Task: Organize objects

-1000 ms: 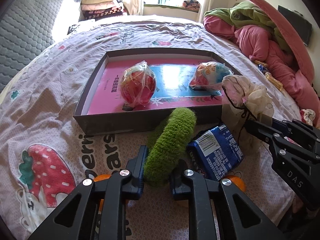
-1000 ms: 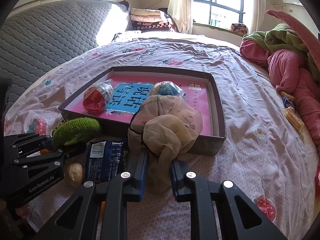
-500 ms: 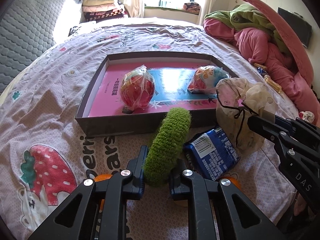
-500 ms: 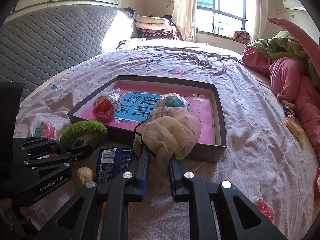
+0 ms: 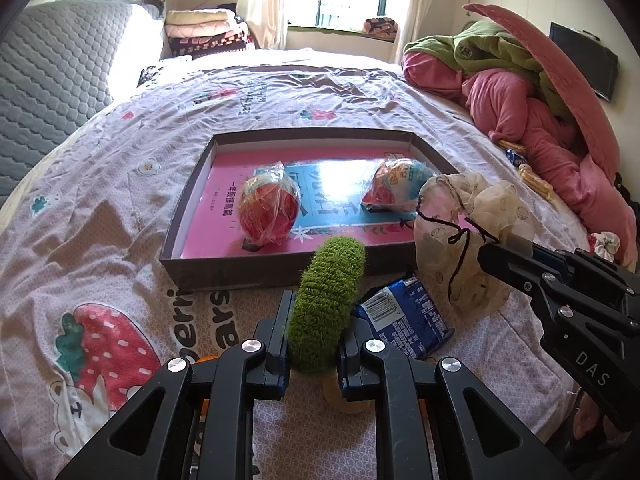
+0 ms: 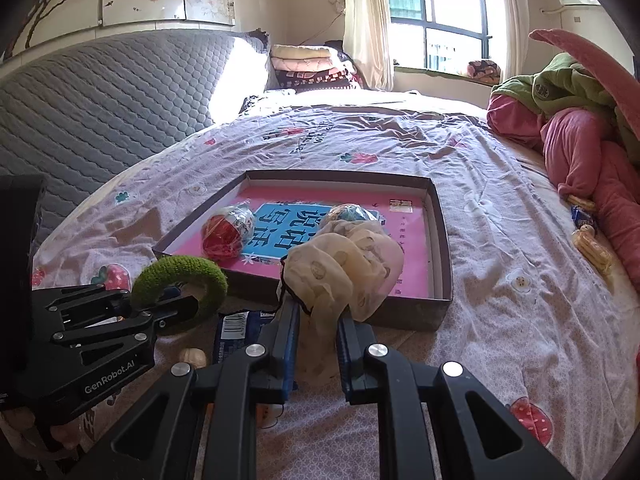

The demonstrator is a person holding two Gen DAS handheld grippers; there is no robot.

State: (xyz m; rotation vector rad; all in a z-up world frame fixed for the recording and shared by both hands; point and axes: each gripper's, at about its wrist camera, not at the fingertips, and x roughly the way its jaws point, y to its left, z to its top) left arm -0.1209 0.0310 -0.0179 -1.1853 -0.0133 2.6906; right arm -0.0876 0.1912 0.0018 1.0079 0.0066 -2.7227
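Observation:
My left gripper is shut on a green fuzzy ring and holds it above the bed, just in front of the shallow box. The ring also shows in the right wrist view. My right gripper is shut on a beige sheer scrunchie, raised near the box's front wall. The scrunchie shows in the left wrist view too. In the box lie a red wrapped ball and a blue-orange wrapped ball.
A blue snack packet and a small beige nut-like object lie on the bedsheet under the grippers. Pink and green bedding is piled on the right. A grey quilted headboard is on the left.
Both grippers have risen and pulled back a little with their loads. The ring and the scrunchie now hang higher above the packet.

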